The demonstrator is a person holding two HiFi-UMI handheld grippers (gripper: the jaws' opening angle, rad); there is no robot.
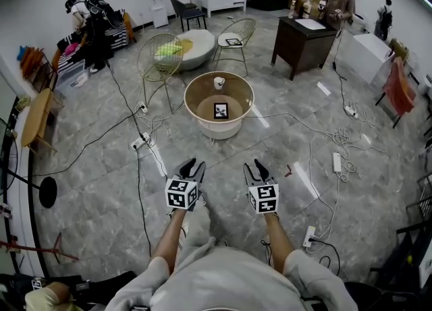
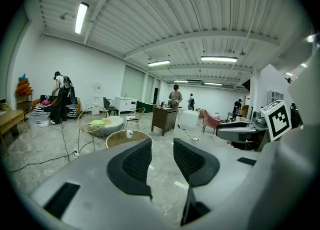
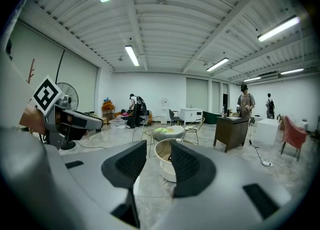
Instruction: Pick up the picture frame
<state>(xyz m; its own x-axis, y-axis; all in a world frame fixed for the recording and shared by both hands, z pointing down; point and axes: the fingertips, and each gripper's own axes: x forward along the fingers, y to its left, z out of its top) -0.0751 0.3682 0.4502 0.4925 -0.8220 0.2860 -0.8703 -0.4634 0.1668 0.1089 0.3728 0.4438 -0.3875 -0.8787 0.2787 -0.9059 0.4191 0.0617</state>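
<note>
Head view: I see the picture frame (image 1: 221, 110) lying flat inside the round tub table (image 1: 202, 126), a white cup (image 1: 219, 82) at its far edge, well ahead of my left gripper (image 1: 192, 165) and right gripper (image 1: 255, 165), both spread, holding nothing

- No word, number or brand name can be read in any view.
- Left gripper (image 1: 191, 165): its cube (image 1: 182, 193) bears black-and-white square markers, patterns only, no letters.
- Right gripper (image 1: 257, 166): its cube (image 1: 263, 198) bears the same kind.
</note>
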